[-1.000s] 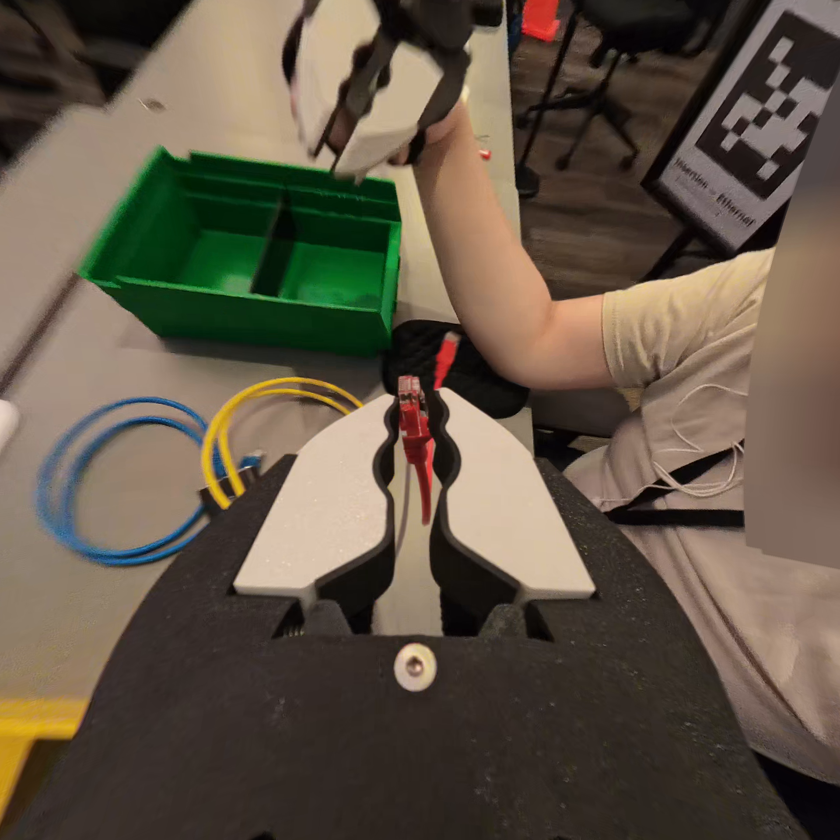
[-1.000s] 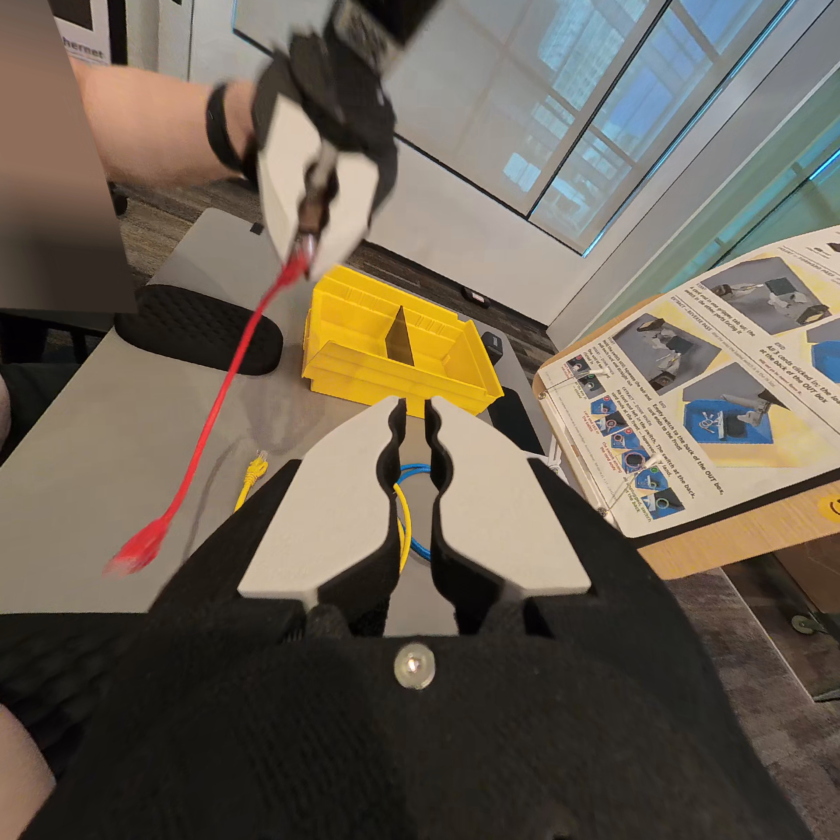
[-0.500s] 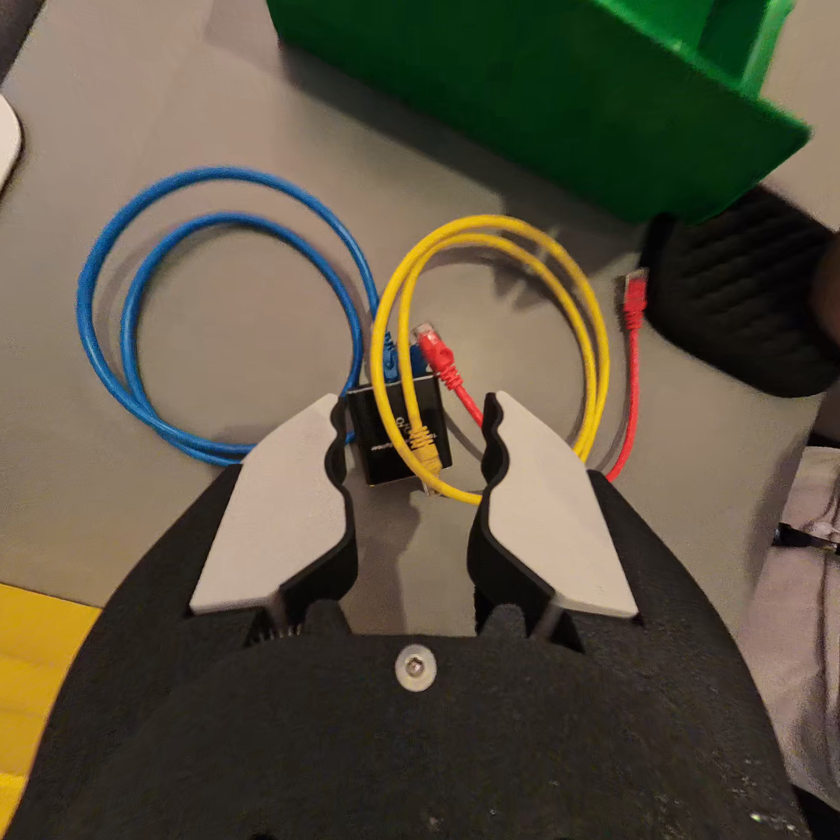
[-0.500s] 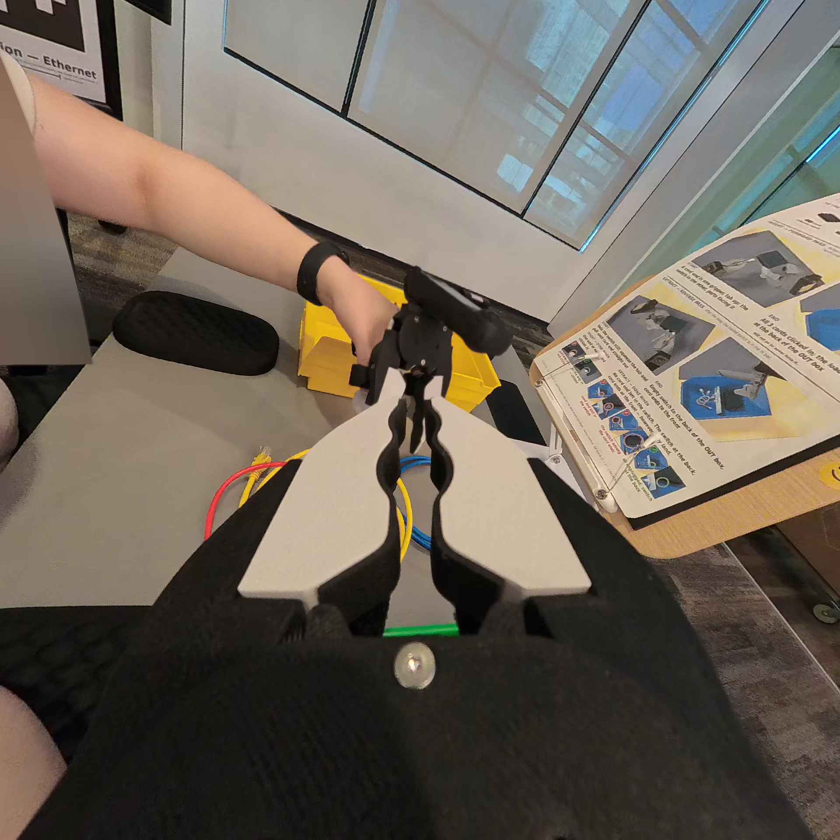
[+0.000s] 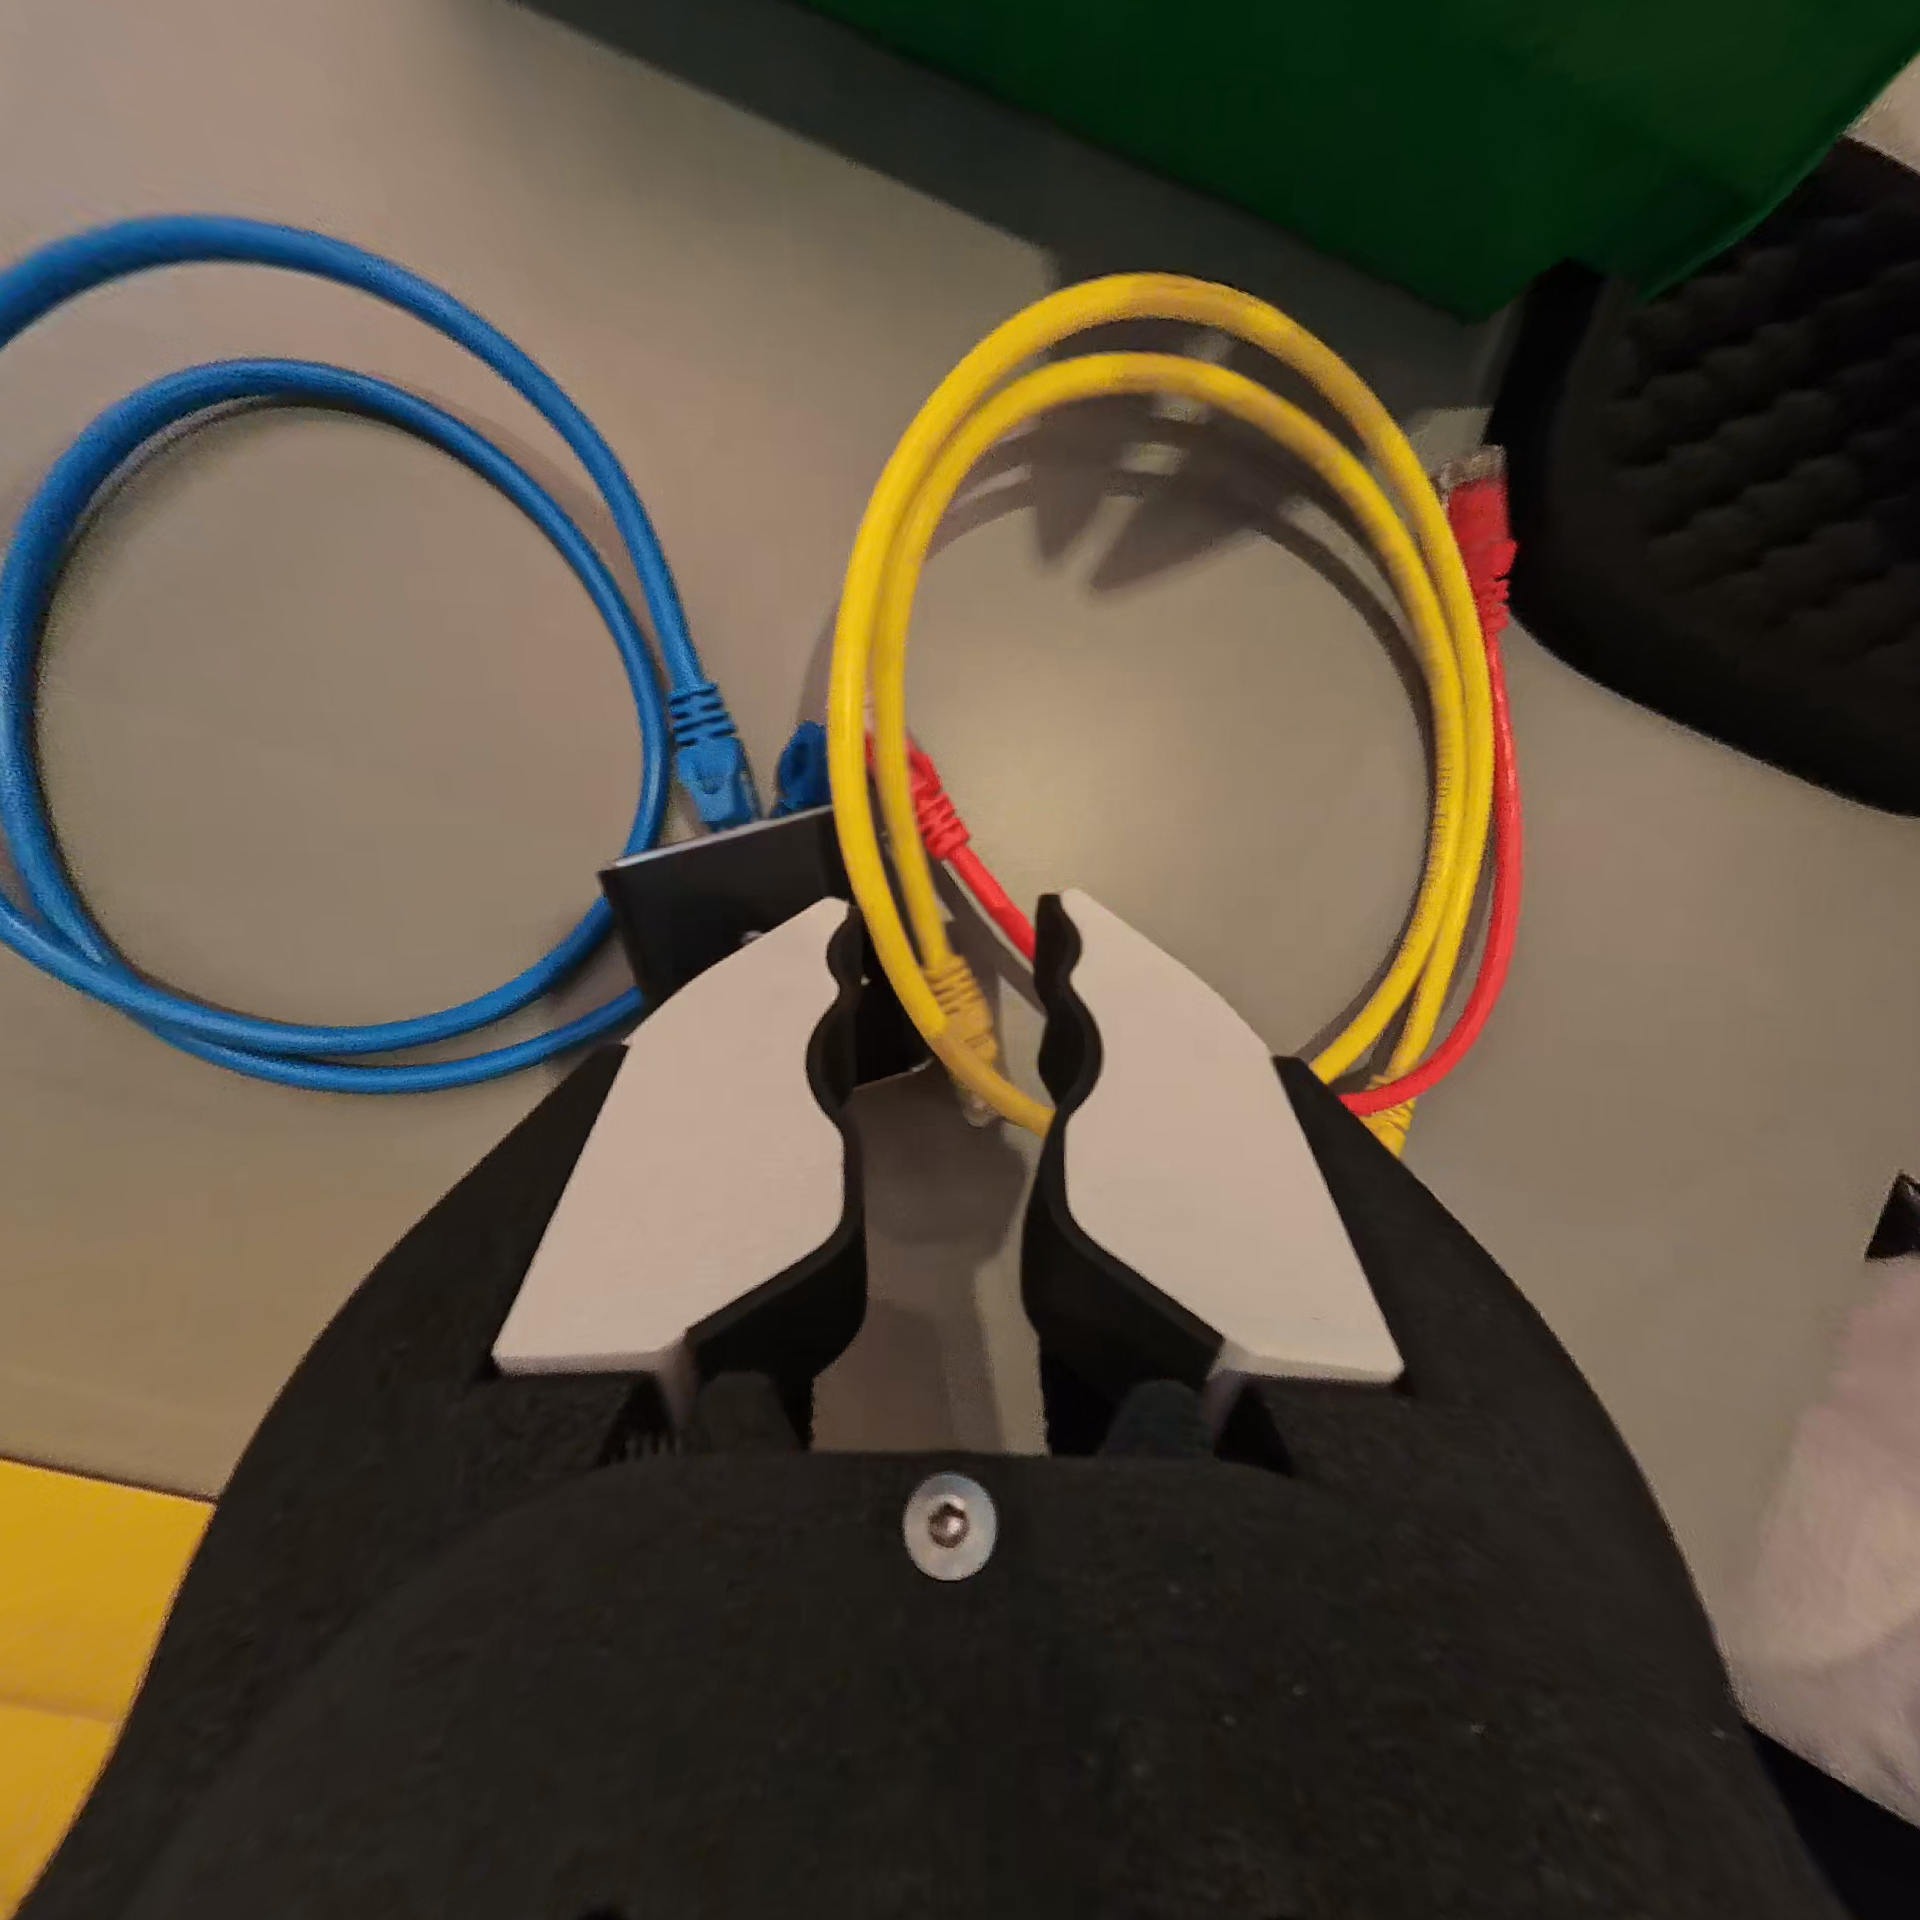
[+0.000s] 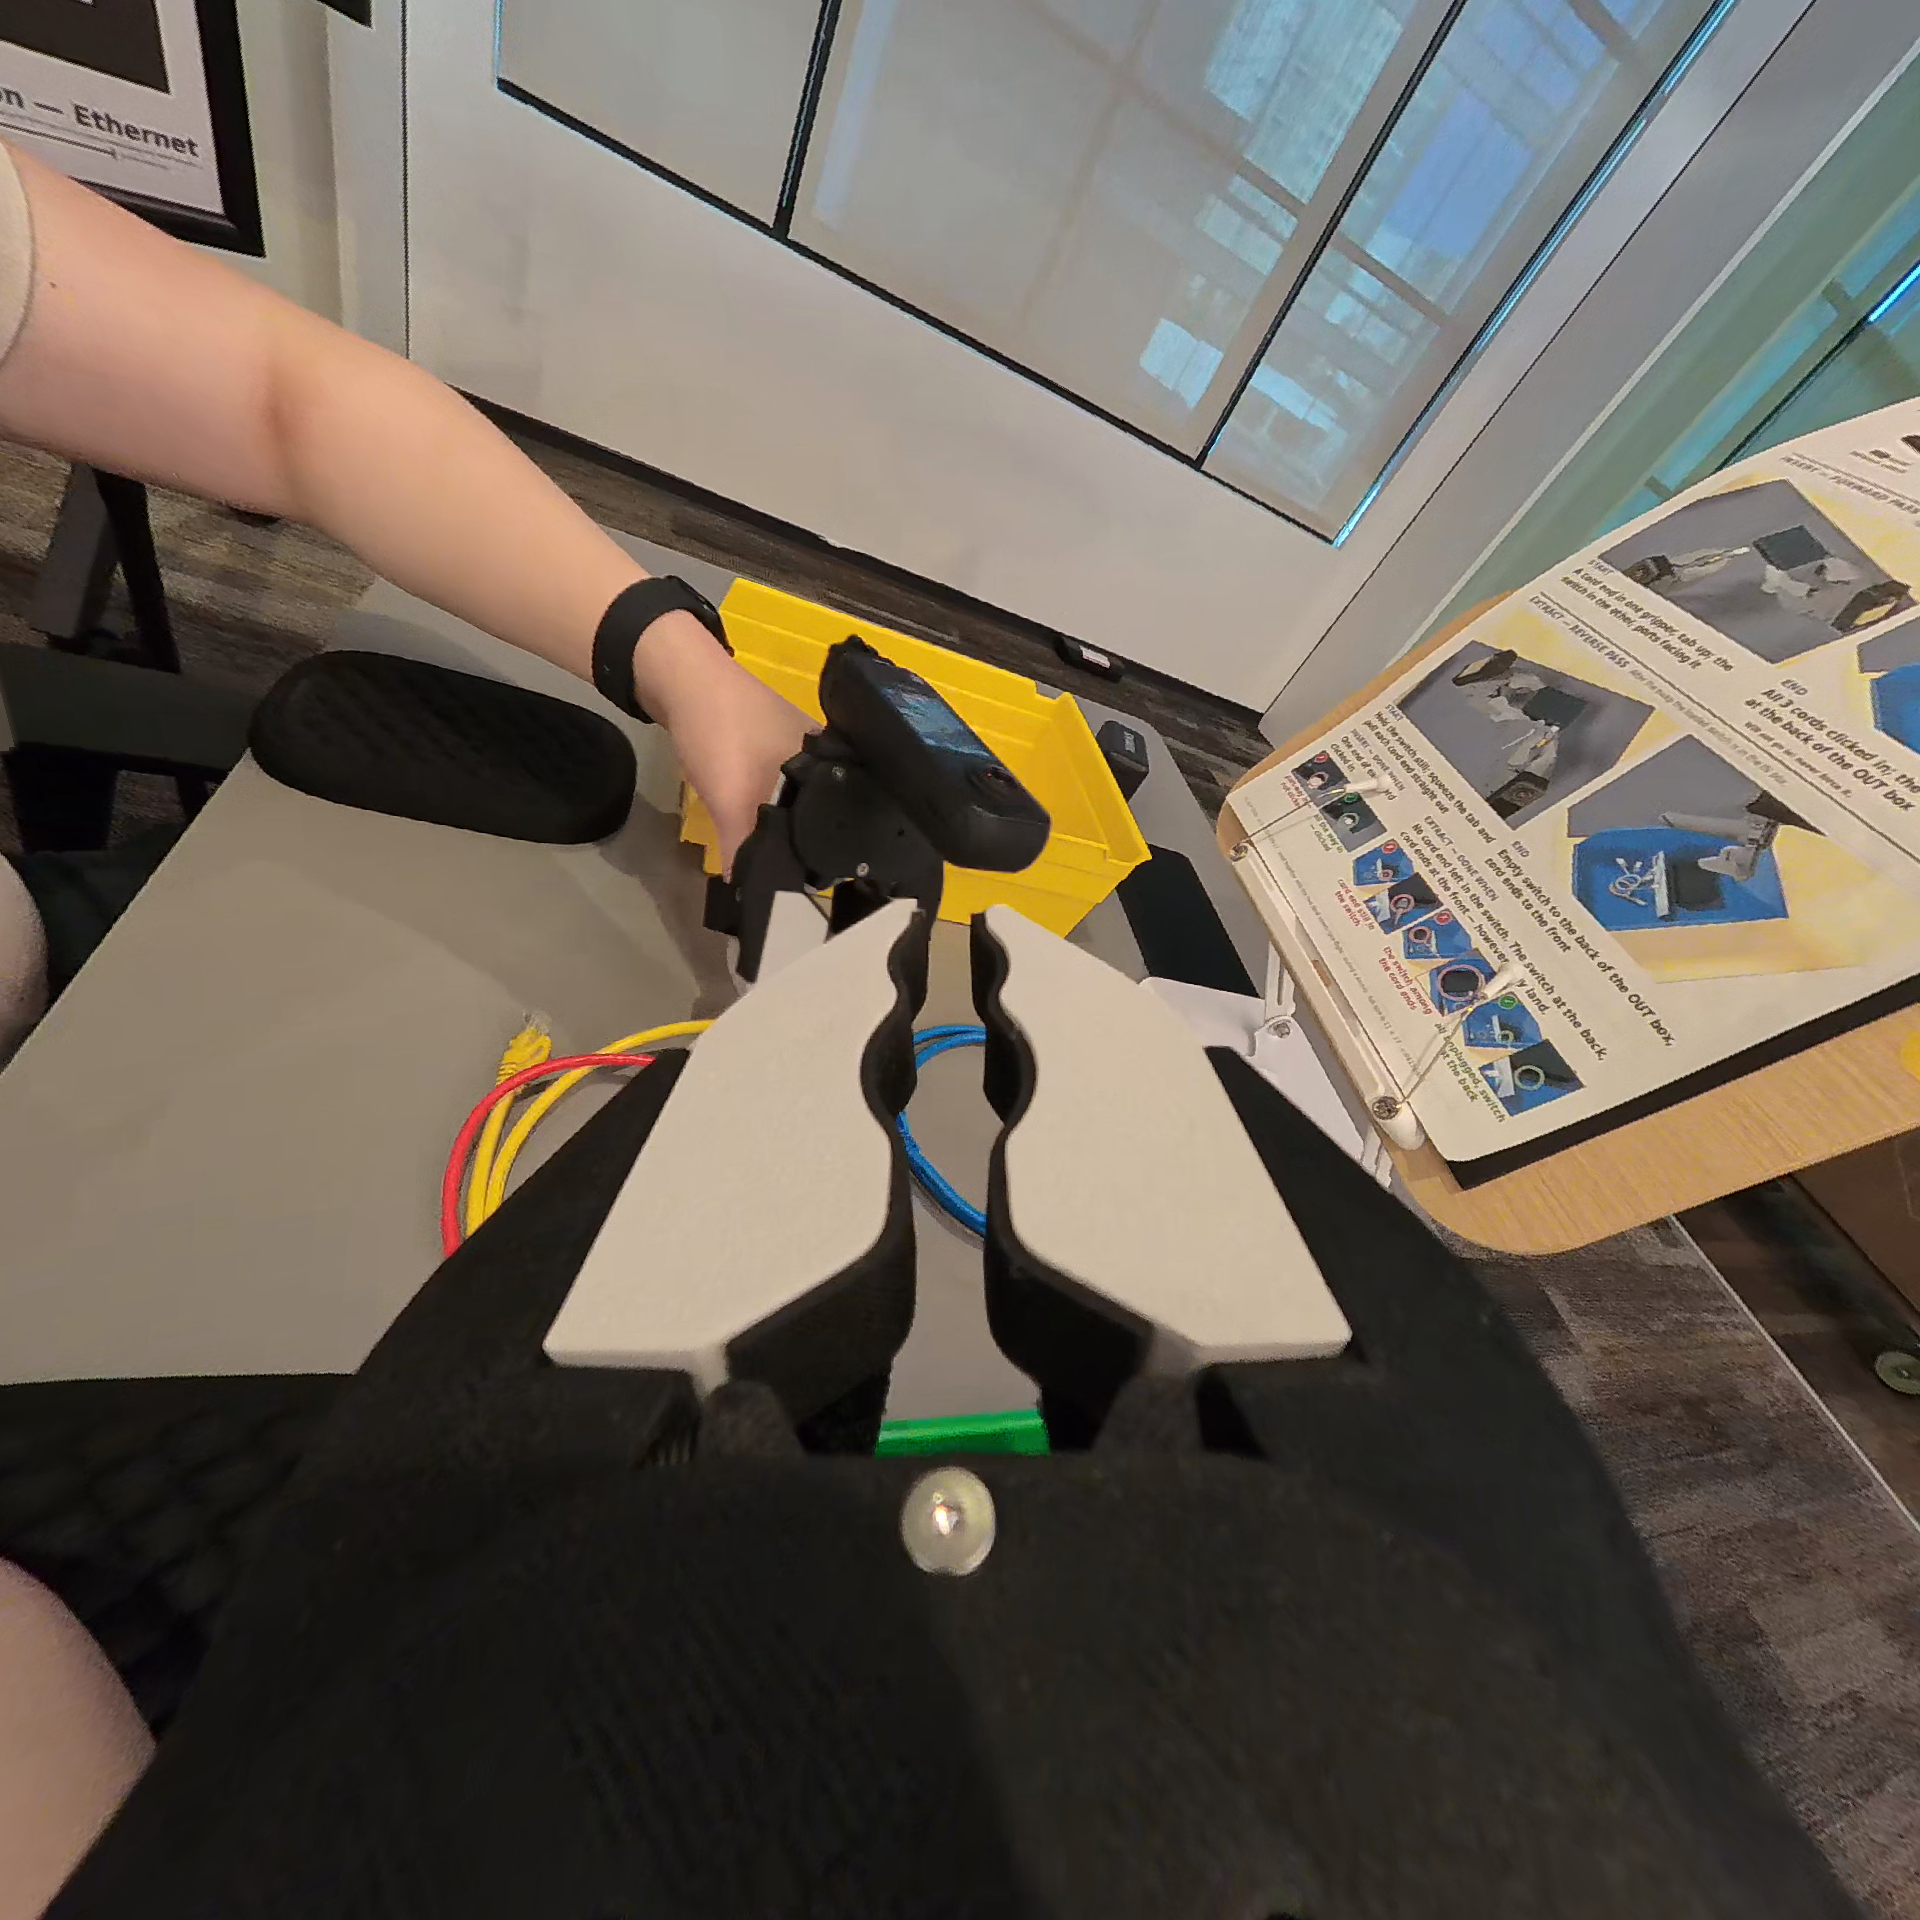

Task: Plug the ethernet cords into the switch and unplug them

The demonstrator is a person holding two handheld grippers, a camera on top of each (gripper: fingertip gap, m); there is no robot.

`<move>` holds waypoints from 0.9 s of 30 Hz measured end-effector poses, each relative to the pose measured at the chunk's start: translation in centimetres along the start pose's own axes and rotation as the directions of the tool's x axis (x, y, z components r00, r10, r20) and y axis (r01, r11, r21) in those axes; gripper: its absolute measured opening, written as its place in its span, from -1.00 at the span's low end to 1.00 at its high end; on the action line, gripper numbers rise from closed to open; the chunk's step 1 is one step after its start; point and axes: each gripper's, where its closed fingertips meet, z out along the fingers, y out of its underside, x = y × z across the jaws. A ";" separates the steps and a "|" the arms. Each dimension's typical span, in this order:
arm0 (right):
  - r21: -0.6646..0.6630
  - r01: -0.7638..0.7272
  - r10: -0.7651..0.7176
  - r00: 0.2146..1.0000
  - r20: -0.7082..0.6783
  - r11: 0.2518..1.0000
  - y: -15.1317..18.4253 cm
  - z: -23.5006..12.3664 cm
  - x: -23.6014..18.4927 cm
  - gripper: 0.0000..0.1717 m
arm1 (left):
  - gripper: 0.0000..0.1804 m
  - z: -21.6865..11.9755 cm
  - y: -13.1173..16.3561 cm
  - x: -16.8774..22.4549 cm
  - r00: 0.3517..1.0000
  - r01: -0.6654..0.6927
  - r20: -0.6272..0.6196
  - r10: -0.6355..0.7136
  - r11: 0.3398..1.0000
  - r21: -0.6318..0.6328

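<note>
Two bins, yellow [image 6: 914, 748] and green [image 5: 1351, 125], contents unseen; both grippers' fingers open, empty.

grey table [image 5: 312, 1195] with coiled blue [image 5: 343, 1039], yellow [image 5: 883, 582], red cords [image 5: 1501, 831]

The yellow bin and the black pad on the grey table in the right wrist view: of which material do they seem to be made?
The yellow open-top bin looks like moulded hard plastic: even colour, slight sheen, thin straight walls with a rolled rim. The black oval pad seems soft foam or rubber under a matt skin, judging by its dimpled surface and rounded edges; this is not certain.
</note>
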 end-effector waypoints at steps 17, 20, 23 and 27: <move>0.006 -0.020 0.020 0.999 0.027 1.000 0.5 0.2 0.1 -0.90 | -0.21 -1.5 2.0 -4.8 0.791 -0.589 0.026 0.611 0.772 -0.239; -0.026 -0.033 0.034 0.999 0.028 0.999 1.1 0.1 0.0 -0.90 | -0.19 -0.2 2.1 -3.8 0.718 -0.679 -0.034 0.695 0.689 -0.252; -0.031 -0.036 0.037 0.999 0.028 0.999 1.2 -0.1 -0.1 -0.90 | -0.17 0.9 2.3 -3.6 0.656 -0.736 -0.069 0.752 0.616 -0.280; -0.030 -0.029 0.030 0.999 0.031 0.999 1.1 -0.1 -0.2 -0.90 | -0.19 1.8 2.5 -4.1 0.661 -0.731 -0.085 0.746 0.614 -0.297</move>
